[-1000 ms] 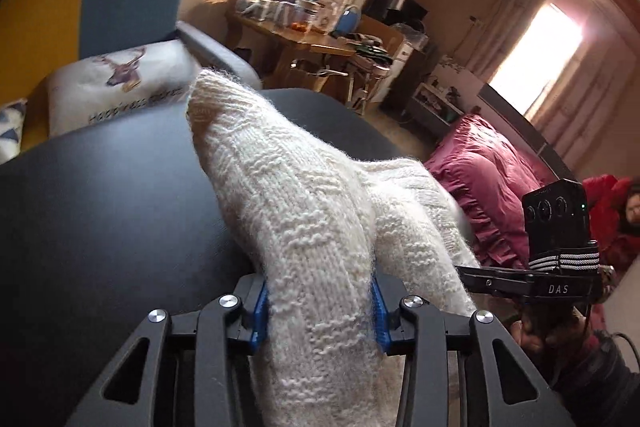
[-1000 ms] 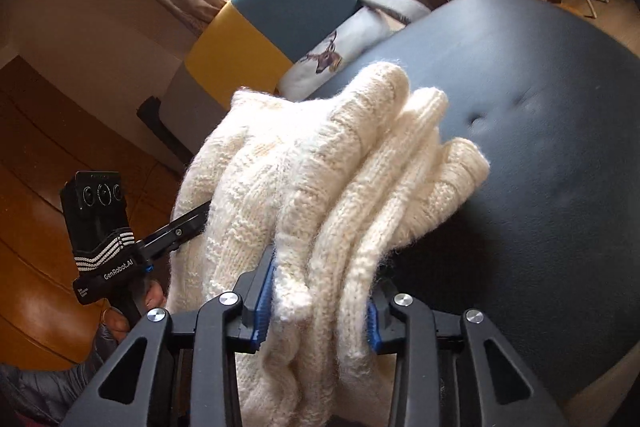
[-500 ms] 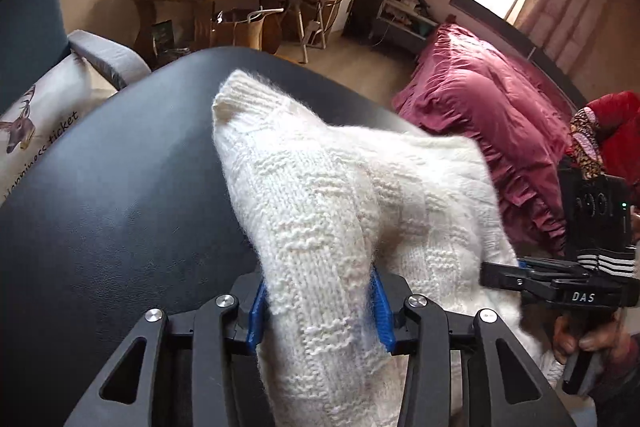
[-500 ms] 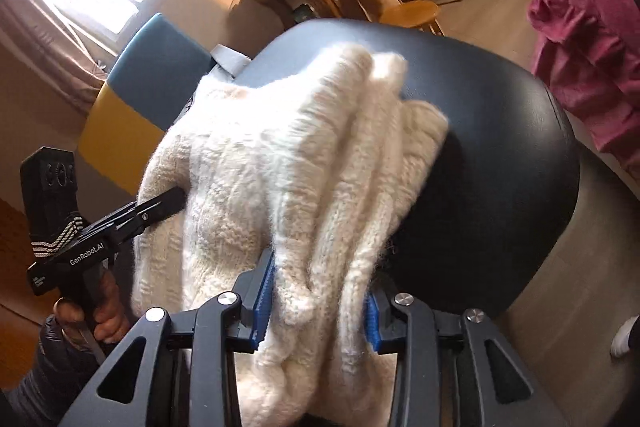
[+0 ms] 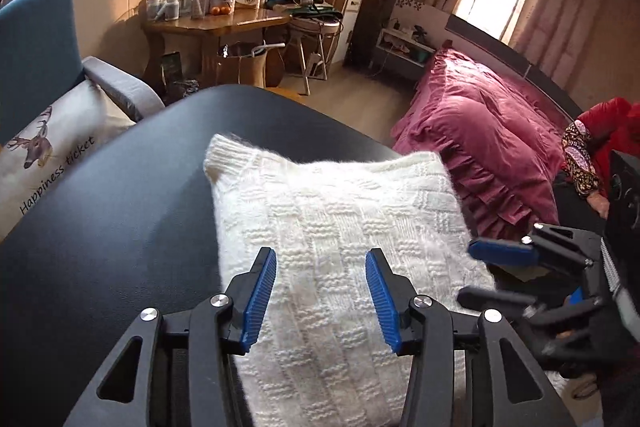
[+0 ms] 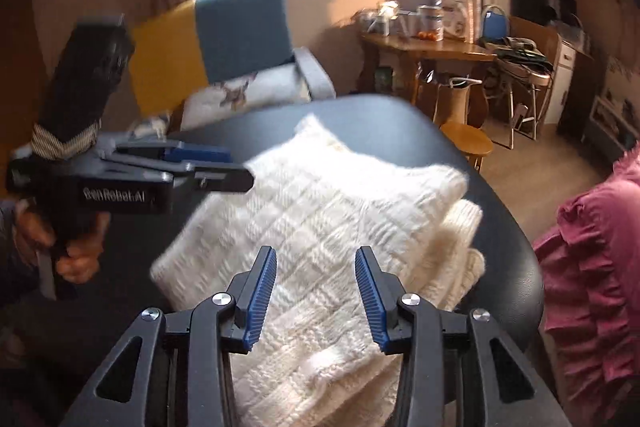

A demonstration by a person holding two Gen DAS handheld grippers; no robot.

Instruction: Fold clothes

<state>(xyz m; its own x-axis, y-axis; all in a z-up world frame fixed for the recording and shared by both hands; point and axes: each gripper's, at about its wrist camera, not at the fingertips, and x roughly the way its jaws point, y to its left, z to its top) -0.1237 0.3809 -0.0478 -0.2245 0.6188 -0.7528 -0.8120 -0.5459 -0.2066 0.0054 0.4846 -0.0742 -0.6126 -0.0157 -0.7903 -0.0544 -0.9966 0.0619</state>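
A cream knitted sweater (image 5: pixel 344 227) lies folded in a thick stack on the black padded table (image 5: pixel 120 211). My left gripper (image 5: pixel 322 297) hovers just above the sweater's near edge, open, with nothing between its blue pads. In the right wrist view the same sweater (image 6: pixel 320 211) lies under my right gripper (image 6: pixel 316 293), which is also open and empty. Each gripper shows in the other's view: the right one (image 5: pixel 476 273) at the sweater's right edge, the left one (image 6: pixel 236 169) blurred over its left corner.
A blue and yellow armchair (image 6: pixel 224 35) with a deer-print cushion (image 5: pixel 52 155) stands beyond the table. A magenta bedspread (image 5: pixel 480 131) lies to the right. A wooden desk (image 5: pixel 216 27) with jars, a small round stool (image 6: pixel 468 143) and chairs stand at the back.
Both grippers were shut on the sweater and carried it down onto the table. Now both have let go and drawn back, and the sweater rests flat.
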